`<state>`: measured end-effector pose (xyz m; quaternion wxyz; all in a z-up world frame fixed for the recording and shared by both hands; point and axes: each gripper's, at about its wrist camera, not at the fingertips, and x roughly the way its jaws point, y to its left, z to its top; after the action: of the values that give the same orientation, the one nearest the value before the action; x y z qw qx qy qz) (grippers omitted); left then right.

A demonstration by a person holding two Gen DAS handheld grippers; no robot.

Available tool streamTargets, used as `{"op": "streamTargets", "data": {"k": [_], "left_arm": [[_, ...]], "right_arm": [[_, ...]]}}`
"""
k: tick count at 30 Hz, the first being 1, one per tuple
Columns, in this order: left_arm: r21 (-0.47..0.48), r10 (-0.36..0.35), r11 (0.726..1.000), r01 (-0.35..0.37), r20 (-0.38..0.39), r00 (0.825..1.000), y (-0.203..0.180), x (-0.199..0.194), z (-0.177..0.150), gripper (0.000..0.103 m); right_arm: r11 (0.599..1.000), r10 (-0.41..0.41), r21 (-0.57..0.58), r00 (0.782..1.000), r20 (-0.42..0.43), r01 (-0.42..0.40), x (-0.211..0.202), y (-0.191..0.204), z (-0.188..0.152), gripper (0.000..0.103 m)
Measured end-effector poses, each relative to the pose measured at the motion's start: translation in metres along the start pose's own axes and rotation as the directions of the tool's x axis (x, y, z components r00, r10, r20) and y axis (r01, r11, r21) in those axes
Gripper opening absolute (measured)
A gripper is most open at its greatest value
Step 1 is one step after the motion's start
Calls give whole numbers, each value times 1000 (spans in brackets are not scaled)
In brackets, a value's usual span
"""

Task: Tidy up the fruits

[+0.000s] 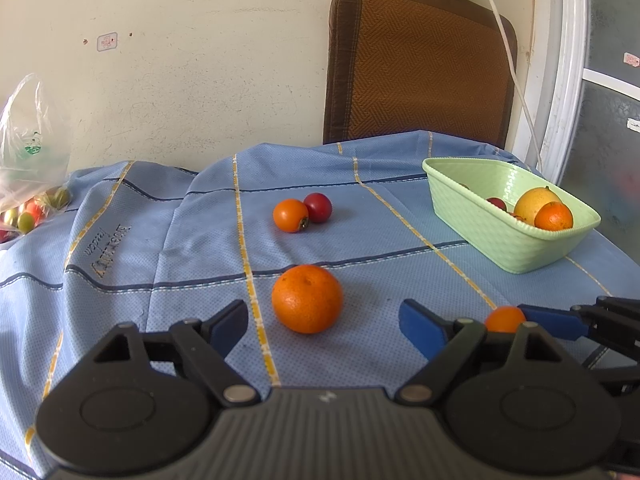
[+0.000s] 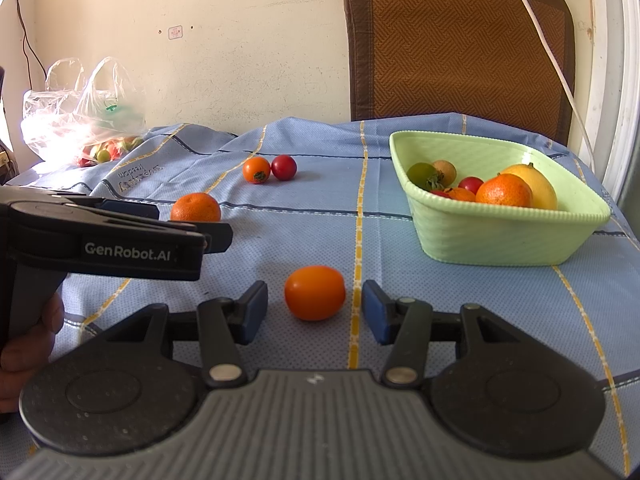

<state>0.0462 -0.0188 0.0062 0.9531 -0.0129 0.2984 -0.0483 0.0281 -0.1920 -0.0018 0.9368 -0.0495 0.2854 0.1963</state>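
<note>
A large orange [image 1: 307,298] lies on the blue tablecloth between the fingers of my left gripper [image 1: 322,312], which is open with a gap on each side of the fruit. A smaller smooth orange fruit [image 2: 315,293] sits between the pads of my right gripper [image 2: 315,294], also open and not touching it. Farther back, a small orange persimmon [image 1: 291,215] and a red fruit [image 1: 318,207] rest side by side. At the right stands a light green basket [image 2: 500,240] that holds a yellow fruit, an orange and several small fruits.
A clear plastic bag [image 2: 80,112] with small fruits lies at the far left by the wall. A brown woven chair back [image 1: 420,64] rises behind the table, with a white cable hanging across it. The cloth is creased at the back left. A hand [image 2: 24,344] holds the left gripper.
</note>
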Motion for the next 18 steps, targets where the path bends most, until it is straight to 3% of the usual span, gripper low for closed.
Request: {"op": "streamTargets", "data": {"k": [18], "left_arm": [[-3, -4, 1000, 4, 3, 1000, 1, -1, 0, 87]], "right_arm": [[1000, 5, 4, 1000, -1, -5, -1, -1, 1, 55]]}}
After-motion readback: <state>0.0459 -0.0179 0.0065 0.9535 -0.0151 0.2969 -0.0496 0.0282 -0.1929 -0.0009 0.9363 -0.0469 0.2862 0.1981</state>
